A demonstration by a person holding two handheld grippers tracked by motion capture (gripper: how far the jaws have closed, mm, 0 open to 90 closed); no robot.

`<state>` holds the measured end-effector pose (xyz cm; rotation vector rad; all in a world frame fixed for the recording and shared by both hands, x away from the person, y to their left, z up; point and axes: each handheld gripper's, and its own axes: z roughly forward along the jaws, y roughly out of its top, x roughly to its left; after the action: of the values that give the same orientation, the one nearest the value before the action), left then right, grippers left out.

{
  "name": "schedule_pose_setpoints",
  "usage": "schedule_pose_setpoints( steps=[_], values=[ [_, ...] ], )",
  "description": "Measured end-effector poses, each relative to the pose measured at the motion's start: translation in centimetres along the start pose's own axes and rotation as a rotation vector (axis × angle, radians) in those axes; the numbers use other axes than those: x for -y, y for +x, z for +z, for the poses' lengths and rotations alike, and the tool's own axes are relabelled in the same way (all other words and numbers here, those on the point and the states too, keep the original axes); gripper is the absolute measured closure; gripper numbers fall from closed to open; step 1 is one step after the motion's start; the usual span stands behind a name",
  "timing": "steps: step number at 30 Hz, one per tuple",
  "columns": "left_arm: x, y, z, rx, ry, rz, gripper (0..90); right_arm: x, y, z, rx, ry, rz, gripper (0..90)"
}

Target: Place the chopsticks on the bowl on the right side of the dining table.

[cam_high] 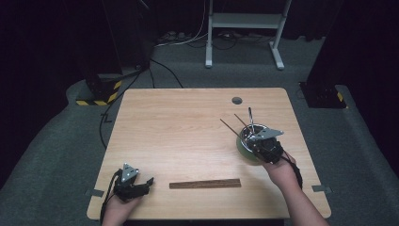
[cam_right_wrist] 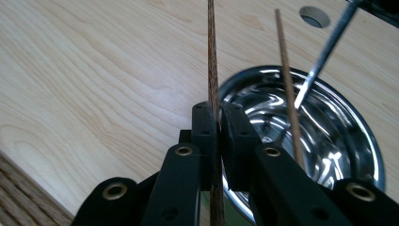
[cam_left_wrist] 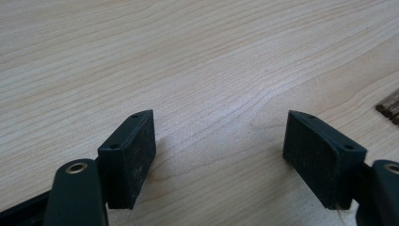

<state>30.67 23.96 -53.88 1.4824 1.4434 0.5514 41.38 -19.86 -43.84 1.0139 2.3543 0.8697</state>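
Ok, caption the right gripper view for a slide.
Right gripper shut on a dark wooden chopstick beside a steel bowl holding another chopstick.

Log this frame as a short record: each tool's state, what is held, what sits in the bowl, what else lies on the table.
right tool: shut on a dark chopstick, at the bowl's near rim
left tool: open, holding nothing, low over the table at its near left corner
bowl: steel, holds a second chopstick and a metal utensil
also on table: wooden strip near the front edge
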Motion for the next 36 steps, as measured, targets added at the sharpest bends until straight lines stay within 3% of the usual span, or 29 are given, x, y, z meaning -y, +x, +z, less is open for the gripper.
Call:
schedule_pose_setpoints(
  steps=[9, 15, 28, 33, 36],
  values=[
    [0.0, 0.0, 0.0, 0.000, 0.000, 0.000, 25.6, 1.1, -1.6, 0.0, 0.040, 0.009, 0.056, 84.0],
    [0.0, 0.0, 0.0, -0.003, 0.003, 0.003, 25.7, 1.6, -2.3, 0.3, 0.058, 0.008, 0.067, 84.0],
    [0.0, 0.0, 0.0, -0.002, -0.003, -0.007, 25.7, 2.4, -3.0, 0.8, 0.082, 0.025, 0.081, 83.8],
    [0.0, -0.2, 0.2, -0.002, -0.022, -0.040, 25.7, 2.4, -3.0, 1.0, 0.085, 0.029, 0.089, 83.6],
    [0.0, -0.1, 0.1, -0.001, -0.014, -0.025, 25.7, 2.3, -3.0, 1.2, 0.084, 0.025, 0.088, 83.6]
  ],
)
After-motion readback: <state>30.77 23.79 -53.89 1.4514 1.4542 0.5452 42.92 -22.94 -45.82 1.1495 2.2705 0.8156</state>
